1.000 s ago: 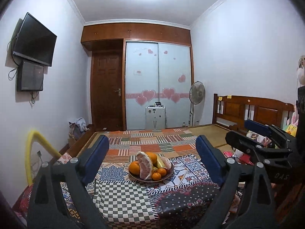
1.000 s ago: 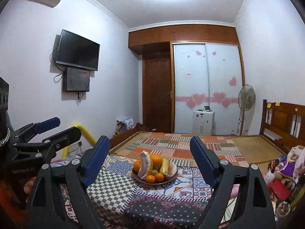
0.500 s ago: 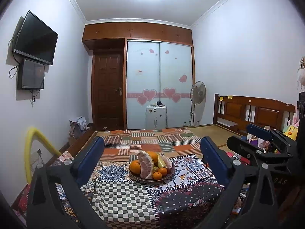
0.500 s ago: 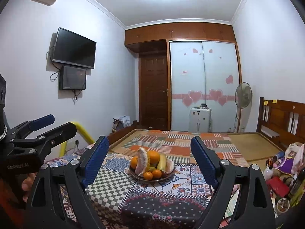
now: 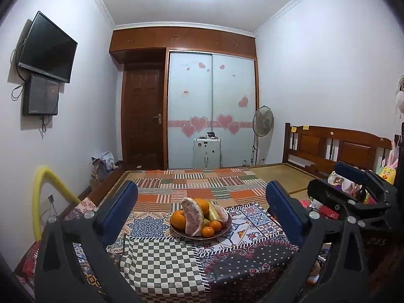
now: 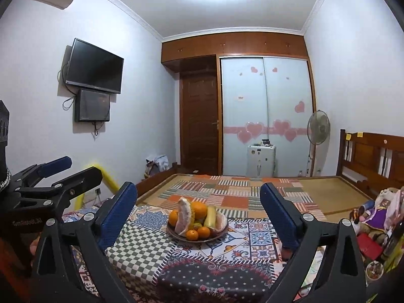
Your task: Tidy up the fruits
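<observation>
A brown plate [image 5: 176,232] of fruit stands on a patchwork tablecloth [image 5: 161,260]. It holds oranges [image 5: 178,219], a peeled pomelo piece [image 5: 193,216], a yellow fruit [image 5: 214,213] and small tangerines [image 5: 208,231]. The plate also shows in the right wrist view [image 6: 176,234]. My left gripper [image 5: 202,209] is open and empty, well short of the plate. My right gripper [image 6: 198,210] is open and empty, also short of it. Each gripper shows at the edge of the other's view.
The table sits on a bed with a patchwork quilt [image 5: 202,184] and wooden headboard [image 5: 335,146]. Toys and clutter [image 6: 378,214] lie to the right. A yellow hose [image 5: 45,197] curves at the left wall. A fan [image 5: 262,123] and small white cabinet [image 5: 207,151] stand by the wardrobe.
Both grippers have shifted slightly and tilted a little; the plate sits a touch lower and more central in each view. The jaws stay open. Nothing on the table has moved.
</observation>
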The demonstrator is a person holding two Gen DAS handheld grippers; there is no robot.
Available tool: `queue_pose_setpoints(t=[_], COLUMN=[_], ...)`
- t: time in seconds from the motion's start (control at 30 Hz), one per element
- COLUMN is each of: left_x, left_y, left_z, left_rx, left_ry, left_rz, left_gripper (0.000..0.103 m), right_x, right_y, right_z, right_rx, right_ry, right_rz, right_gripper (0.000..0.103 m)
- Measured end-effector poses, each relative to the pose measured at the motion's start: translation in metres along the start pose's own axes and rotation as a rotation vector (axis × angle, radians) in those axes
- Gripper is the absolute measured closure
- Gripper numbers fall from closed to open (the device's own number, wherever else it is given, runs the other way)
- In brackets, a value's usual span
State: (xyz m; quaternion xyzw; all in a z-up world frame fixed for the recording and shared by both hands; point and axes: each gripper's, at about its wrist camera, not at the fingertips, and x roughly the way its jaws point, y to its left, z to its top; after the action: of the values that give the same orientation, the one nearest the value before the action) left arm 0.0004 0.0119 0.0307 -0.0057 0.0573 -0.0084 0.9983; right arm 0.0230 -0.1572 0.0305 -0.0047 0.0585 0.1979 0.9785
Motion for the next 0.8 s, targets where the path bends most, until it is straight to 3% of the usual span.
queue_pose_setpoints(t=[0.8], left_x=[0.0032], left_y=[-0.0036], left_z=[-0.0044], left_rx=[-0.003], left_ry=[0.005], left_rz=[-0.014], left_gripper=[0.000], right_x=[0.0001], right_y=[-0.0050], right_z=[0.0039], right_rx=[0.023], right_ry=[-0.017], right_rz=[-0.024], right_gripper=[0.000])
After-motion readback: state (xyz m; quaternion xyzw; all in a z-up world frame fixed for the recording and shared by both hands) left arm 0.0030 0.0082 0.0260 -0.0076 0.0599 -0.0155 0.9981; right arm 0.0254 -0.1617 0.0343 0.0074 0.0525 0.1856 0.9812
